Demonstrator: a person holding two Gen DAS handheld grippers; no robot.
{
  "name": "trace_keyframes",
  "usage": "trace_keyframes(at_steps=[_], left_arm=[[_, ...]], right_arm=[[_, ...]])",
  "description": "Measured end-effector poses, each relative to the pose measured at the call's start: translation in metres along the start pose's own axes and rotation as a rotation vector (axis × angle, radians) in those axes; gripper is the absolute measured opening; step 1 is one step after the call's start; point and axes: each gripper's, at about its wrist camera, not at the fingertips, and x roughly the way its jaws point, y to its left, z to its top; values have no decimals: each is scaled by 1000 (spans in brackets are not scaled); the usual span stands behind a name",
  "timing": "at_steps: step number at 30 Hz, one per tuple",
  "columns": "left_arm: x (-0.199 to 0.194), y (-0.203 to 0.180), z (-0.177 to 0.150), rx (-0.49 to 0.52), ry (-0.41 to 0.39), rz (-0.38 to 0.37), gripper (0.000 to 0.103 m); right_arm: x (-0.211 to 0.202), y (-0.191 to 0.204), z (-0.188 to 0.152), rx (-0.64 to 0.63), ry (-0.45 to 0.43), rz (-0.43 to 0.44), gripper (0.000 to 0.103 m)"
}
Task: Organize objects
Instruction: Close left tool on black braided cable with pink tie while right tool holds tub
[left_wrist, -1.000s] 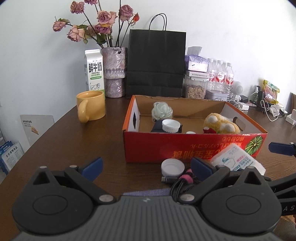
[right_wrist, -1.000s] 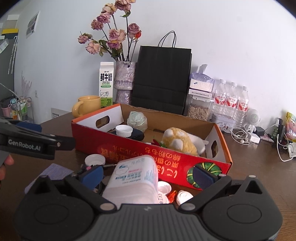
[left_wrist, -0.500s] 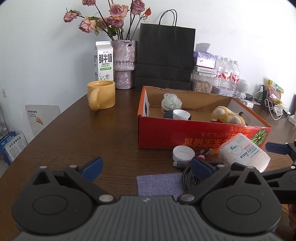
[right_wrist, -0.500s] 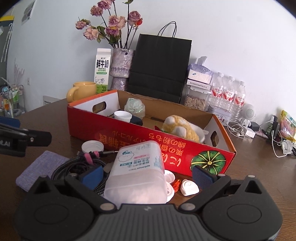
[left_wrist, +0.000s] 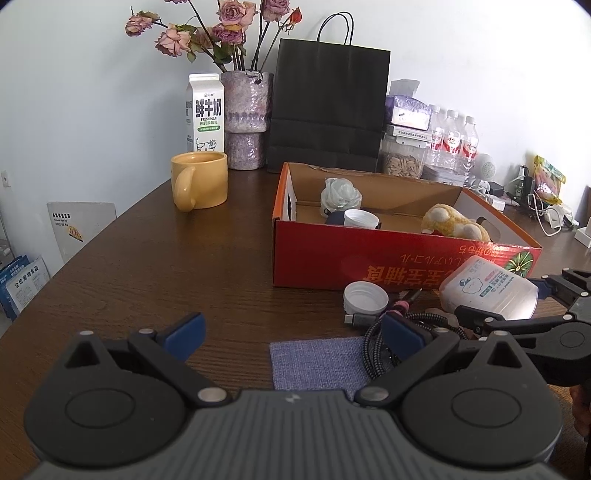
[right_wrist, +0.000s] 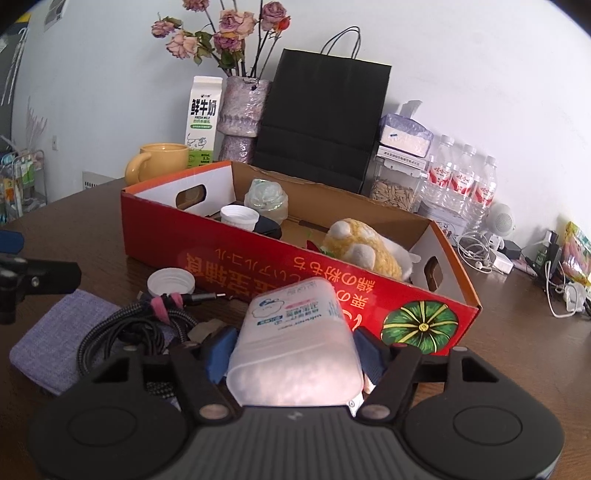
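Black paper bag (left_wrist: 327, 107) at wall. Left of it: vase of dried roses (left_wrist: 245, 118), then milk carton (left_wrist: 205, 110). Right of it: seed jar (left_wrist: 402, 160), water bottles (left_wrist: 452, 142).

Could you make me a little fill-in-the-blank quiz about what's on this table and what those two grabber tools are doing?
1. The right gripper, whose jaws have just been closing, has its pads against the sides of a white plastic ____.
2. The left gripper is open and holds ____.
3. The plush toy lies inside the red ____.
4. The yellow mug stands beside a carton of ____.

Missing words: container; nothing; box; milk
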Motion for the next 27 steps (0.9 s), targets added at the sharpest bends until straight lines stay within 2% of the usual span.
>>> trace_keyframes(at_steps=[4, 9, 15, 19, 22, 27], left_arm=[[2, 0, -1, 1, 4, 3, 103], [5, -3, -1, 5, 13, 2, 103], [7, -9, -1, 15, 25, -12, 103], [10, -13, 1, 16, 50, -28, 103], [12, -19, 1, 21, 73, -58, 103], [16, -34, 3, 46, 116, -120, 103]], right_arm=[[8, 3, -1, -55, 11, -11, 67], [10, 0, -3, -53, 1, 10, 67], [6, -13, -8, 24, -35, 50, 66], [-5, -24, -10, 82, -98, 64, 66], [-14, -35, -11, 126, -145, 71, 66], [-21, -50, -18, 182, -166, 69, 66]])
